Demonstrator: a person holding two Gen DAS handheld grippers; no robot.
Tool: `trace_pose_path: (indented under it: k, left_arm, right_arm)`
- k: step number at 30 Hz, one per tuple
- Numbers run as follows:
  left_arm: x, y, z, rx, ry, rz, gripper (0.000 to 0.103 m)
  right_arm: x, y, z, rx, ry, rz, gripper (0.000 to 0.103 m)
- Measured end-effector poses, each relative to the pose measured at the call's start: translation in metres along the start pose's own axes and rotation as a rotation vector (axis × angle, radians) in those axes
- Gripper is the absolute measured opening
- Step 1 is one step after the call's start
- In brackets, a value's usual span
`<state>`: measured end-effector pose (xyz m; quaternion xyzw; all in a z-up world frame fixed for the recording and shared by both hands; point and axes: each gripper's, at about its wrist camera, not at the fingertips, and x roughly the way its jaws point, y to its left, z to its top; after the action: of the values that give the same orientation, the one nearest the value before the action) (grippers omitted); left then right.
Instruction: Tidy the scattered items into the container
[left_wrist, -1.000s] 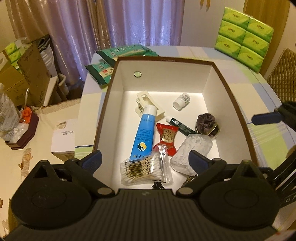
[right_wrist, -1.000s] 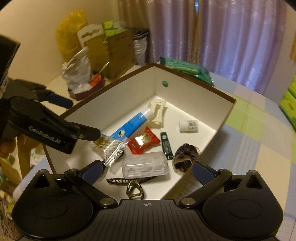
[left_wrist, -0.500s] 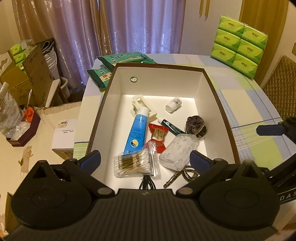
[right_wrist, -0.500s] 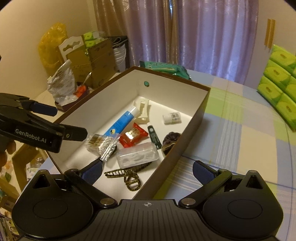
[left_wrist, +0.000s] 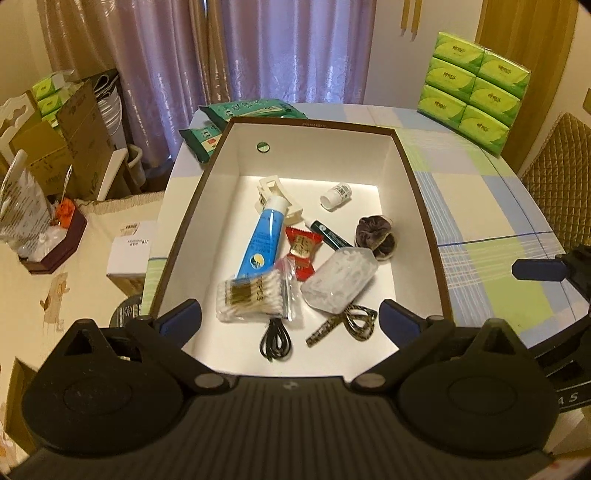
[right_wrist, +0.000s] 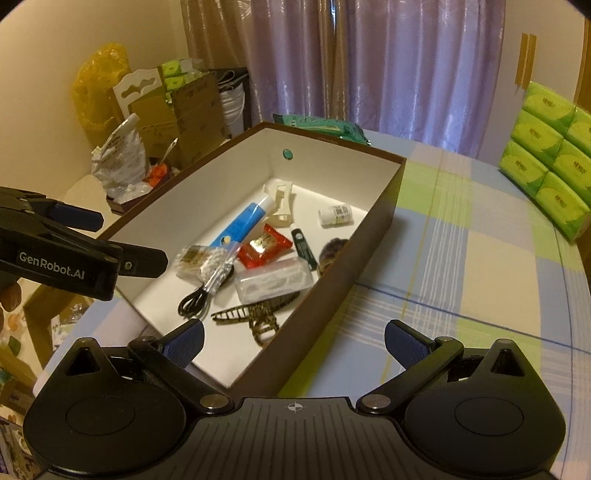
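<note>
While the left gripper (left_wrist: 290, 317) hangs with jaws spread and empty over the near end of the box (left_wrist: 421, 206), inside lie, left to right, a cotton-swab packet (left_wrist: 255, 297), blue tube (left_wrist: 264, 242), red sachet (left_wrist: 301, 249), clear case (left_wrist: 338, 282) and scrunchie (left_wrist: 376, 236). Farther right, the right gripper (right_wrist: 293, 343) gapes empty above the box's corner on the checked worktop (right_wrist: 480, 266).

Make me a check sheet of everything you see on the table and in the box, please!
Surface: checked tablecloth, bare beside the box.
Job's things: brown box holds blue tube, cotton swabs, red sachet, white bottle, clear case, scrunchie.
Clutter: green wipe packs behind the box.
Grippers: left gripper and right gripper open, empty.
Cables: black coil in the box.
Surroundings: purple curtains, tissue packs.
</note>
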<state>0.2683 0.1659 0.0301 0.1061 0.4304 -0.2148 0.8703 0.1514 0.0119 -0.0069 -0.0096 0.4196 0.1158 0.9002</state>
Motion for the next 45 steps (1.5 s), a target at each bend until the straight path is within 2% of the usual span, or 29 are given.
trace_pose_path:
  k: [24,45]
  left_arm:
    - [-0.033,-0.06,-0.041,-0.116,0.023,0.085,0.101]
    - [-0.042,-0.123,-0.067,-0.201,0.05,0.17,0.101]
  right_arm:
    - [-0.041,-0.029,-0.032,-0.092,-0.004,0.093,0.101]
    - [-0.074,-0.082,-0.068,-0.128,0.012,0.122,0.101]
